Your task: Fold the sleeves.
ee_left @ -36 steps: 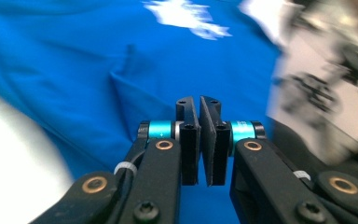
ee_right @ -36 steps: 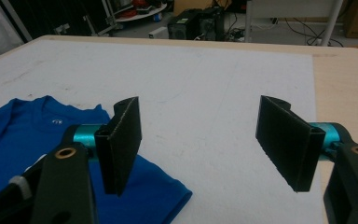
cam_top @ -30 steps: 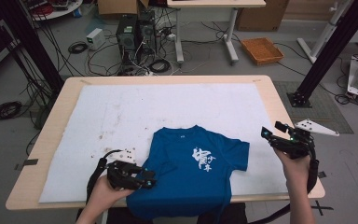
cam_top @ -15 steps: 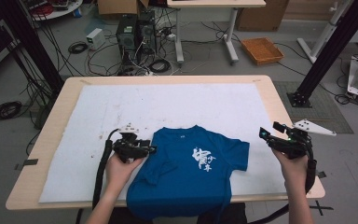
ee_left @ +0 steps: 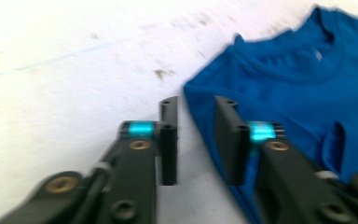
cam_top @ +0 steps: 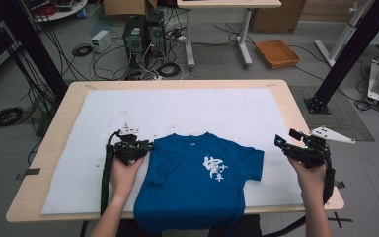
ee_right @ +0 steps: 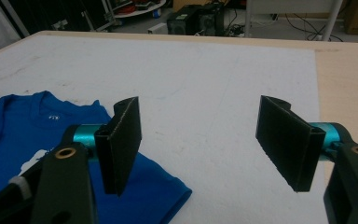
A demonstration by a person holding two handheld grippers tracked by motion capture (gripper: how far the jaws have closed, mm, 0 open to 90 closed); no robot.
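Left jaws: the left gripper (ee_left: 196, 140) has just been closing its jaws; they stand a narrow gap apart, astride the edge of the blue cotton T-shirt (ee_left: 289, 93), pads not yet pressing on it.
Left gripper position: low over the white mat (cam_top: 217, 111), at the shirt's sleeve on the high view's left side (cam_top: 145, 147).
Right jaws: the right gripper (ee_right: 205, 140) is released, jaws spread wide with nothing between them.
Right gripper position: near the desk's right edge (cam_top: 282, 143), just clear of the shirt's other sleeve.
T-shirt: spread flat, front up, white print on the chest, collar pointing away from the person, hem hanging over the near edge (cam_top: 197, 182).
Desk: light wooden desk (cam_top: 296, 106) carrying the mat.
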